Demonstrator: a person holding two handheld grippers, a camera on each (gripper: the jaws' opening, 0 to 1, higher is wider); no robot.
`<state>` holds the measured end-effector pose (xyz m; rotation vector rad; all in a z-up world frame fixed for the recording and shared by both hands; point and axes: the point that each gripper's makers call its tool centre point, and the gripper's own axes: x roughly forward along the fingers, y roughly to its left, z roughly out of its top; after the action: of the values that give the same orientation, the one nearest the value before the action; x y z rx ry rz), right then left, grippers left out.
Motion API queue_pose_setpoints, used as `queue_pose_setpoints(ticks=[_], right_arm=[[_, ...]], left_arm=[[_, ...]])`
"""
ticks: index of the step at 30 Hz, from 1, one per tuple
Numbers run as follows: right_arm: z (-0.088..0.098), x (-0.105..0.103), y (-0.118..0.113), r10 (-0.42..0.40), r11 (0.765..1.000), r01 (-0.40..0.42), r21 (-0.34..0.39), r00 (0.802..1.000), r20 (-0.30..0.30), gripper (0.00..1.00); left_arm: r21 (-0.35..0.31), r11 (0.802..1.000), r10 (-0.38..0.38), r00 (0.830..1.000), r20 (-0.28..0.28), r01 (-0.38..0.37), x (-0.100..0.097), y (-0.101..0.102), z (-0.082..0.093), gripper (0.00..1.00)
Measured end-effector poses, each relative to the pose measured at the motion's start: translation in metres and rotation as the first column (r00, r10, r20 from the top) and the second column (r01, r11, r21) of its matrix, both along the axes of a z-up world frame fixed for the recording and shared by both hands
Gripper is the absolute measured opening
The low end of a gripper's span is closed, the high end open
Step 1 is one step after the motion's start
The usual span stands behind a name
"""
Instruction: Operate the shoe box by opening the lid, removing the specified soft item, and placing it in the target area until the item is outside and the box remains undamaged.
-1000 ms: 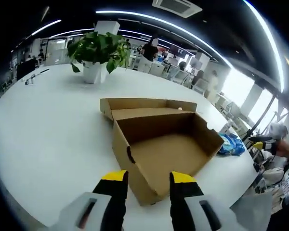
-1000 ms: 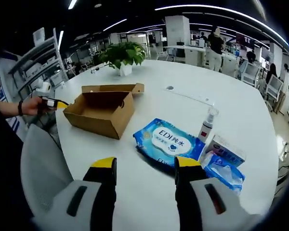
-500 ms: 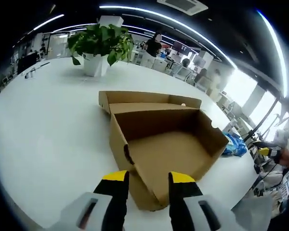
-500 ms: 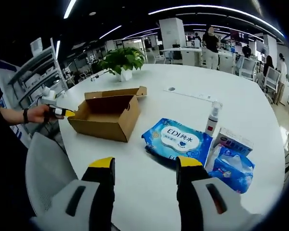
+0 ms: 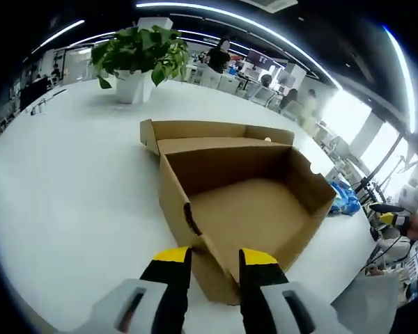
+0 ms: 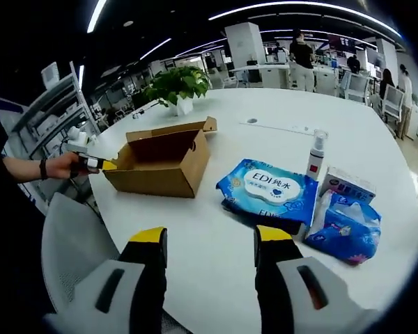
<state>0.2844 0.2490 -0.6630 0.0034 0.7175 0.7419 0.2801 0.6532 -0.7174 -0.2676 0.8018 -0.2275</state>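
An open brown cardboard shoe box [image 5: 244, 209] lies on the white table [image 5: 70, 195], lid folded back flat behind it, and its inside looks bare. My left gripper [image 5: 216, 257] is open, its yellow-tipped jaws standing on either side of the box's near corner. The right gripper view has the same box [image 6: 160, 163] at the left, with a hand holding the left gripper [image 6: 90, 164] at its far end. A blue wet-wipes pack [image 6: 275, 191] lies on the table right of the box. My right gripper [image 6: 210, 236] hangs open over bare table, holding nothing.
A spray bottle [image 6: 316, 153], a small carton [image 6: 346, 184] and a blue tissue pack [image 6: 345, 229] sit beside the wipes. A potted plant [image 5: 136, 59] stands behind the box. A white chair back [image 6: 70, 243] is at the near table edge. People and desks fill the background.
My left gripper has come nearer to the box, so its near corner now sits between the jaws. The right gripper view has shifted a little; the things on the table lie as before.
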Motion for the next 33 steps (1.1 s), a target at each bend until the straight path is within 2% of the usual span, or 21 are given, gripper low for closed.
queue_pose_setpoints(ticks=[8,12,14,22,33], right_arm=[[-0.004,-0.003,0.005,0.008,1.0,-0.008,0.0,1.0,-0.018,0.47],[-0.005,-0.001,0.007,0.017,1.0,-0.017,-0.001,1.0,-0.022,0.48],[-0.006,-0.001,0.012,0.024,1.0,-0.024,-0.001,0.999,-0.024,0.48],[-0.006,0.006,0.025,0.047,0.999,-0.046,0.013,0.999,-0.025,0.49],[0.003,0.032,0.047,0.076,0.997,-0.076,0.025,0.997,-0.001,0.49]], left_arm=[[0.024,0.999,-0.048,0.999,-0.008,0.048,0.005,0.002,-0.001,0.27],[0.014,0.998,-0.066,0.998,-0.005,0.066,0.008,0.004,-0.001,0.27],[0.0,0.998,-0.067,0.998,-0.003,0.067,0.011,0.005,-0.001,0.27],[0.021,0.993,-0.116,0.993,-0.005,0.116,0.016,0.005,-0.001,0.27],[0.045,0.979,-0.198,0.98,-0.004,0.198,0.028,0.004,-0.001,0.26]])
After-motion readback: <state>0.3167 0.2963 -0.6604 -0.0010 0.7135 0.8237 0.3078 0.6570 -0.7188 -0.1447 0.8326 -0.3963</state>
